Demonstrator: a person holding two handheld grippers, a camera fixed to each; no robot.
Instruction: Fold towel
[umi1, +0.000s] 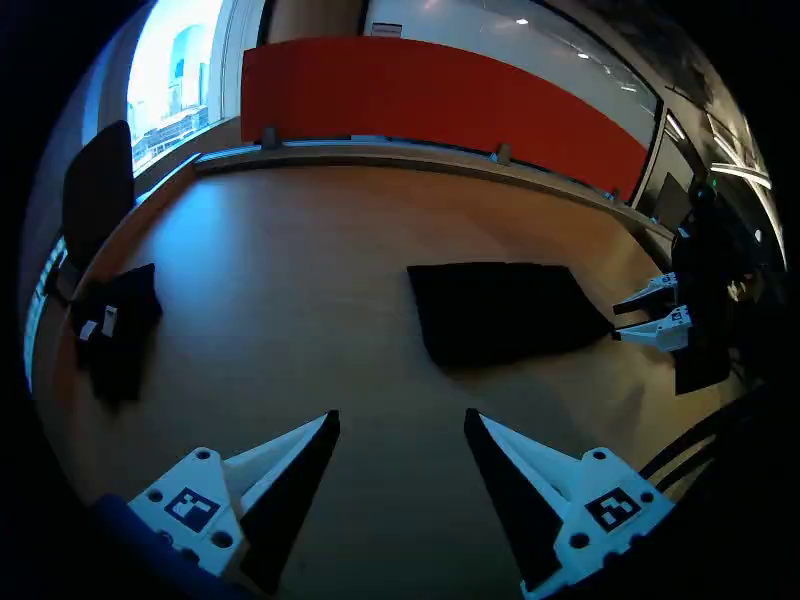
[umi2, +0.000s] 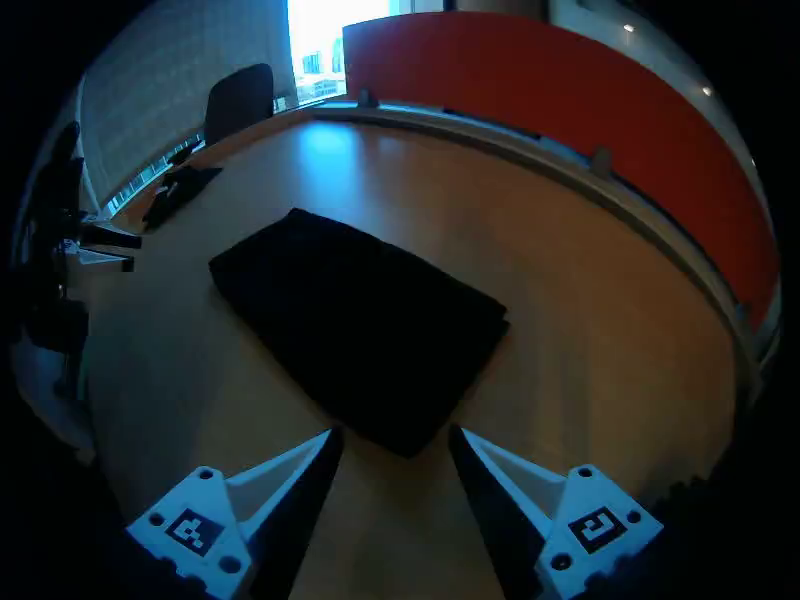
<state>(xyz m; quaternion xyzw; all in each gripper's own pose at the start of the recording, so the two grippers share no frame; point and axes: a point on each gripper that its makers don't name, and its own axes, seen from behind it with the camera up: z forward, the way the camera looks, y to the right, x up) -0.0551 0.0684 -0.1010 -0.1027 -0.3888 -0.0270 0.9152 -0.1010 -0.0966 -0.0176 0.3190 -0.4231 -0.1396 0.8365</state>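
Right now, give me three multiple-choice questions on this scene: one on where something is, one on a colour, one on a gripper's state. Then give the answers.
1. Where does the black towel lie?
A. flat on the wooden table
B. on the floor
C. in a basket

2. What colour is the partition behind the table?
A. blue
B. red
C. green

3. How is the right gripper?
A. shut on the towel
B. shut and empty
C. open, holding nothing

Answers:
1. A, the towel lies spread on the tabletop.
2. B, the long panel along the far edge is red.
3. C, its two fingers stand apart with nothing pressed between them.
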